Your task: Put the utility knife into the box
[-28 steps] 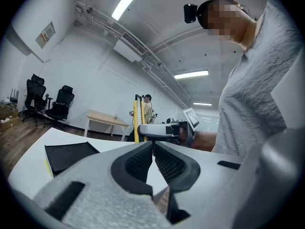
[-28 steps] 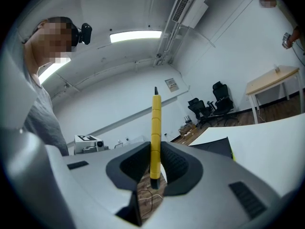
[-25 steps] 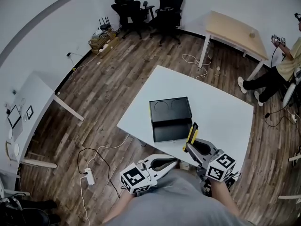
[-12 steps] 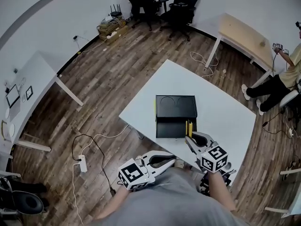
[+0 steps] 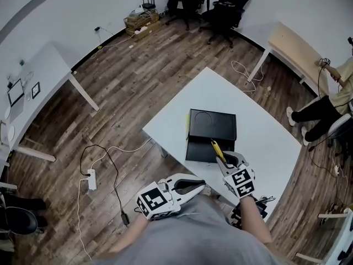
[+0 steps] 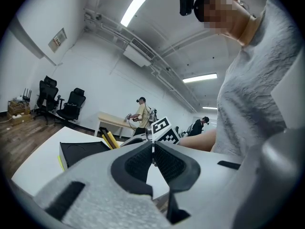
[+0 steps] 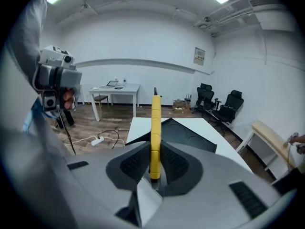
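A black box (image 5: 212, 125) with its lid folded back lies on the white table (image 5: 259, 131); its open tray (image 5: 204, 149) faces me. My right gripper (image 5: 225, 161) is shut on the yellow utility knife (image 5: 217, 149), which slants over the tray's near right corner. In the right gripper view the knife (image 7: 155, 132) stands upright between the jaws with the box (image 7: 183, 135) behind it. My left gripper (image 5: 196, 185) hangs below the table's near edge, jaws shut with nothing between them. From the left gripper view, the box (image 6: 81, 151) and knife (image 6: 110, 140) show at left.
A person (image 5: 331, 93) sits at the right by a wooden table (image 5: 298, 48). Black office chairs (image 5: 220, 4) stand at the back wall. A white desk (image 5: 38, 87) is at left. A power strip (image 5: 91, 178) and cables lie on the wood floor.
My right gripper has carried the knife forward and left from the table's near edge to above the box's open tray. The left gripper stays low near my body.
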